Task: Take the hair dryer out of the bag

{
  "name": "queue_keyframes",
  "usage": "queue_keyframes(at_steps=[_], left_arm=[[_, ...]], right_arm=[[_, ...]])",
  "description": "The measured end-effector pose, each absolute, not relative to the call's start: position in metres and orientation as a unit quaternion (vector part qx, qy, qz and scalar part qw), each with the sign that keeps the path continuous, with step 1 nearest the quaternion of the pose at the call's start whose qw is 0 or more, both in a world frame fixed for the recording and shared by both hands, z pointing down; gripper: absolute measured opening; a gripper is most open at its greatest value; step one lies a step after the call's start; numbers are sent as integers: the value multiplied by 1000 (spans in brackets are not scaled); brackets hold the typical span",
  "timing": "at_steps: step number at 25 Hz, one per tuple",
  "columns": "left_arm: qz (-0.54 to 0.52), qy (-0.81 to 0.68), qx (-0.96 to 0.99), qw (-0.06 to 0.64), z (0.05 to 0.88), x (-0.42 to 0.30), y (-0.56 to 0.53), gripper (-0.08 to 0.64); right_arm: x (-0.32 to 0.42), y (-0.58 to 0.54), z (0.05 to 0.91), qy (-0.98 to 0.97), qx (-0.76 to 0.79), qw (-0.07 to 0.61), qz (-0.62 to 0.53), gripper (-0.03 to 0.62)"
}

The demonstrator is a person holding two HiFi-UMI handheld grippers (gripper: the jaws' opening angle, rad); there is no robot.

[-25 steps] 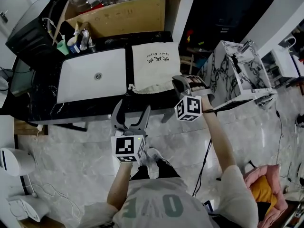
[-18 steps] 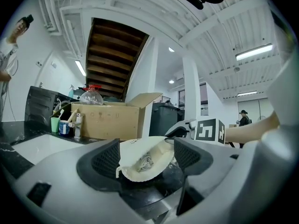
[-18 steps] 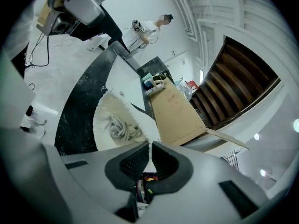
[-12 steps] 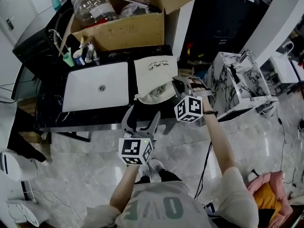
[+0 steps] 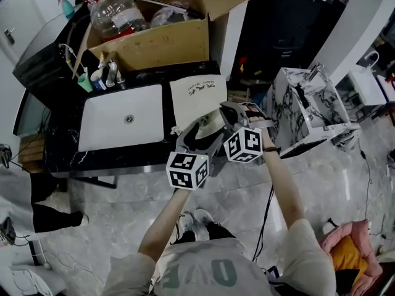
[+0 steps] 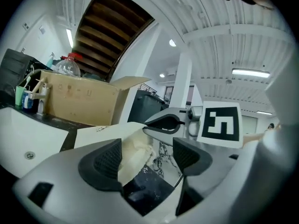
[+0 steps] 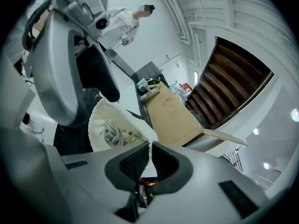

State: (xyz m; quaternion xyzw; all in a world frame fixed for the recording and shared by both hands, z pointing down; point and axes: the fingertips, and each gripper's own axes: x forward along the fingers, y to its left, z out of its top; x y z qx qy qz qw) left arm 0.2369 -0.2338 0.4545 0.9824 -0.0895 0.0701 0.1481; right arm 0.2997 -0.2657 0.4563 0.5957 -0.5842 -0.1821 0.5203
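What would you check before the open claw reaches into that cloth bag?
1. Right claw pinches the bag by its rim: ok.
2. Bag mouth lifted open: ok.
3. Left claw open, aimed at the mouth: ok.
4. Cord visible inside: ok.
5. Hair dryer body visible inside: cannot tell.
6. Bag's far end lies on the countertop: ok.

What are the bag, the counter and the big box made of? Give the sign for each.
The bag: cream cloth, matte; it creases and gathers at its mouth. The counter: black, glossy, with pale veins, probably marble or an imitation. The box: plain brown cardboard, matte, flaps folded open.
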Motion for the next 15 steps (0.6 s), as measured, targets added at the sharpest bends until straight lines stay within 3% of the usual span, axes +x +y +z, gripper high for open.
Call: queue_keyframes(at_steps=[15], left_arm=[[140, -46, 981, 129, 492, 296, -257, 334]], right_arm=[[299, -267, 449, -596, 604, 497, -181, 43]])
